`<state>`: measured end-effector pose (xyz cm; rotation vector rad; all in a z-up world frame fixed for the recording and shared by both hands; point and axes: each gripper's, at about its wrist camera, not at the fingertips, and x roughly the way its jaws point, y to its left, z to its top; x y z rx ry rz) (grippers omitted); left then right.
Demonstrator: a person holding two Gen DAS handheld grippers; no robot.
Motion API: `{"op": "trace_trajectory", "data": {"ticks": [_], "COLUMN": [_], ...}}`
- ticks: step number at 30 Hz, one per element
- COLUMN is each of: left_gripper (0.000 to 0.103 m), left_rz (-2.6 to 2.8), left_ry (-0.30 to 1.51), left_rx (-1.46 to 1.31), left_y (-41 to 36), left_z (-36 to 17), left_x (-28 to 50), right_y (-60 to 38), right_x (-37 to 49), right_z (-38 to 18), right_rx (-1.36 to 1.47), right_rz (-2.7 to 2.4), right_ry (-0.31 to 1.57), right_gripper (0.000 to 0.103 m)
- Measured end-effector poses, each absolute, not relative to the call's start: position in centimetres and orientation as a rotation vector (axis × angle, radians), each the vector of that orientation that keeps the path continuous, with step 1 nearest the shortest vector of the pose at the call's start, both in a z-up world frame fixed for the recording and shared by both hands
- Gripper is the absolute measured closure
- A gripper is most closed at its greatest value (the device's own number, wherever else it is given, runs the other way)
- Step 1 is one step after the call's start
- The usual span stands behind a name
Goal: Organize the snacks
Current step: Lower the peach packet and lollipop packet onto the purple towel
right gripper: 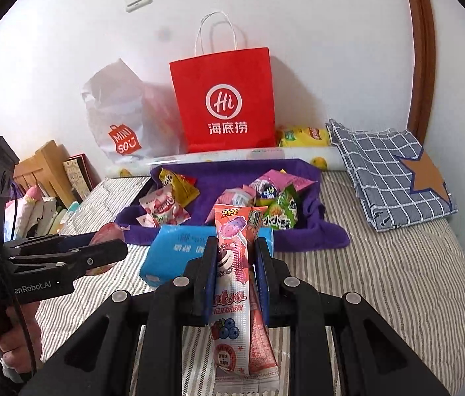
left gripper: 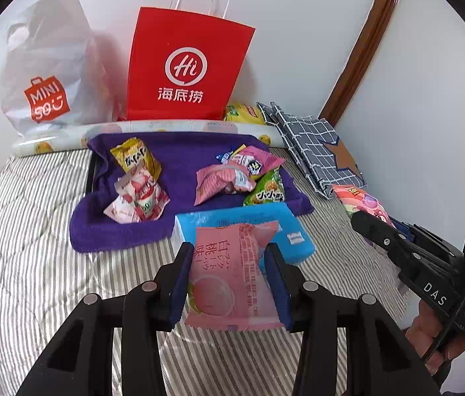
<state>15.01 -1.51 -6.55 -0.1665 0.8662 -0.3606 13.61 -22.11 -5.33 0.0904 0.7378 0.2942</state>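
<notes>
A pink peach packet (left gripper: 232,274) was pinched between the fingers of the left gripper (left gripper: 231,283), above the striped bed (left gripper: 34,280) near a blue tissue pack (left gripper: 293,231). A long Toy Story packet (right gripper: 235,283) was clamped upright by the right gripper (right gripper: 235,283). The carrying step was judged in hand; next, each packet required placement on the purple towel (left gripper: 179,151) among the sorted snacks (left gripper: 137,194).
</notes>
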Motion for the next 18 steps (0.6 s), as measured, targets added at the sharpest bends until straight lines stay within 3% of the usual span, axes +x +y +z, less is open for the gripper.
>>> {"op": "trace_trajectory", "data": {"ticks": [18], "left_gripper": [0.061], "left_rz": [-0.34], "left_ry": [0.844], "left_rx": [-0.158], "left_y": [-1.3], "left_z": [-3.4], "left_x": [20.8], "right_y": [-20.3], "right_x": [20.0], "right_z": [-2.7], "right_rx": [0.072], "right_rz": [0.335], "right_ry": [0.708], "right_gripper": [0.081]}}
